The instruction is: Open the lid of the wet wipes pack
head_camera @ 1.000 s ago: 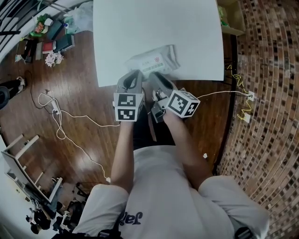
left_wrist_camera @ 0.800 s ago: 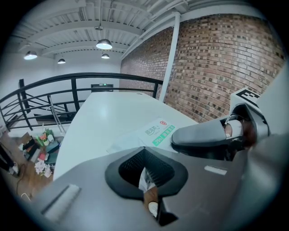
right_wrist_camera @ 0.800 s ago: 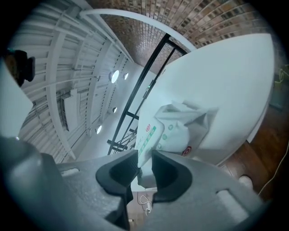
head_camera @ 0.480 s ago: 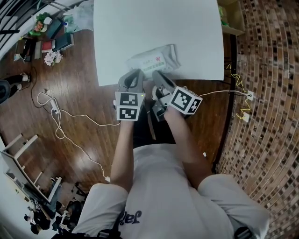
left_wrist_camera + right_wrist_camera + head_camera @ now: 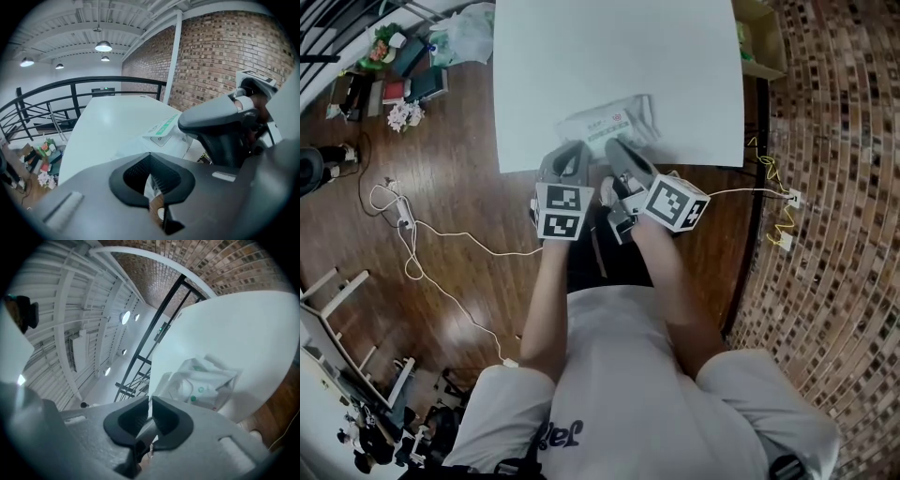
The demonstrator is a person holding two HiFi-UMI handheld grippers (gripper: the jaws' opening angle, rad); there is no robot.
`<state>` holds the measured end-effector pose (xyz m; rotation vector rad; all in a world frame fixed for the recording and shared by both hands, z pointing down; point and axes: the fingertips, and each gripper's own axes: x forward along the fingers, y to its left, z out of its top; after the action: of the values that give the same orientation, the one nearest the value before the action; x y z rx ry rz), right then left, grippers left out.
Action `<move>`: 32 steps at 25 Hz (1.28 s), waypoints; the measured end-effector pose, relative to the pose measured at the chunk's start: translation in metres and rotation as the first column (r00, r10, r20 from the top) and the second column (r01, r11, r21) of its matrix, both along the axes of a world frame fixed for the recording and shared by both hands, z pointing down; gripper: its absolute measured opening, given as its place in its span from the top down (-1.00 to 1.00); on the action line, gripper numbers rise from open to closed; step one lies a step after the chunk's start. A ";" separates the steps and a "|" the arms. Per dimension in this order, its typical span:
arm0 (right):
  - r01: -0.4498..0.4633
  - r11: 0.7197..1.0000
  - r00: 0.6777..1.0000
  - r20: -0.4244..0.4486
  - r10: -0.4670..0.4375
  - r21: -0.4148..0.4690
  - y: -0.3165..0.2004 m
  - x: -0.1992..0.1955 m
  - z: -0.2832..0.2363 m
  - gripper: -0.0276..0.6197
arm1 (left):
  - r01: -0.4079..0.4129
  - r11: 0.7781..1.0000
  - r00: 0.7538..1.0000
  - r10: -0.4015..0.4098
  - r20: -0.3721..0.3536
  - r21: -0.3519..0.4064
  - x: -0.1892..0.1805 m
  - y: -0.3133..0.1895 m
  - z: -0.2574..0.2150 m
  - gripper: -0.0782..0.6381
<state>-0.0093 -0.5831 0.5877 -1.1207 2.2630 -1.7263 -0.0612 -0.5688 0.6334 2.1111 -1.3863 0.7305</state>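
Observation:
The white wet wipes pack (image 5: 607,122) lies near the front edge of the white table (image 5: 581,56), its green-printed lid label (image 5: 164,127) facing up. My left gripper (image 5: 571,152) is at the pack's near left corner, shut on the pack's thin white edge (image 5: 149,180). My right gripper (image 5: 615,146) is beside it at the pack's near end. Its jaws are closing on a thin white flap (image 5: 158,386) that rises from the pack (image 5: 202,381), and the pads (image 5: 165,417) pinch it.
The table's front edge (image 5: 609,167) runs just under both grippers. Below it is a wooden floor with a white cable (image 5: 422,244). A brick wall (image 5: 825,187) stands to the right, cluttered shelves (image 5: 394,66) to the left, and a black railing (image 5: 70,89) beyond the table.
My right gripper has risen slightly at the pack's near end. My left gripper has stayed where it was.

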 end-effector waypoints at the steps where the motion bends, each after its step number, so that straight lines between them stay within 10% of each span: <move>1: 0.004 1.000 1.000 -0.013 -0.004 0.015 -0.004 0.000 -0.004 0.87 | -0.002 1.000 1.000 0.002 -0.001 -0.004 0.000 0.001 0.001 0.74; 9: 0.219 0.955 0.931 -0.335 -0.144 0.201 -0.047 -0.012 -0.027 0.94 | -0.025 1.000 1.000 0.025 -0.013 -0.010 0.007 0.002 0.004 0.74; 15: 0.539 0.830 0.663 -0.682 -0.311 0.146 -0.075 -0.029 -0.006 0.94 | -0.039 0.999 0.999 0.039 -0.031 -0.020 0.005 0.001 0.005 0.74; 22: 0.710 0.703 0.472 -0.714 -0.517 -0.039 -0.090 -0.044 0.032 0.94 | -0.083 0.996 0.995 0.082 -0.065 -0.020 -0.001 -0.004 0.006 0.74; 29: 0.813 0.514 0.174 -0.726 -0.665 -0.275 -0.086 -0.047 0.063 0.94 | -0.100 0.995 0.991 0.098 -0.089 -0.014 -0.004 -0.006 0.006 0.74; 32: 0.824 0.466 0.116 -0.709 -0.695 -0.322 -0.082 -0.053 0.070 0.94 | -0.122 0.992 0.989 0.119 -0.083 -0.031 -0.006 -0.003 0.006 0.74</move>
<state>-0.0620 -0.6651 0.6579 -0.6702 4.0749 -1.1704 -0.0670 -0.5720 0.6395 2.1862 -1.2027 0.7027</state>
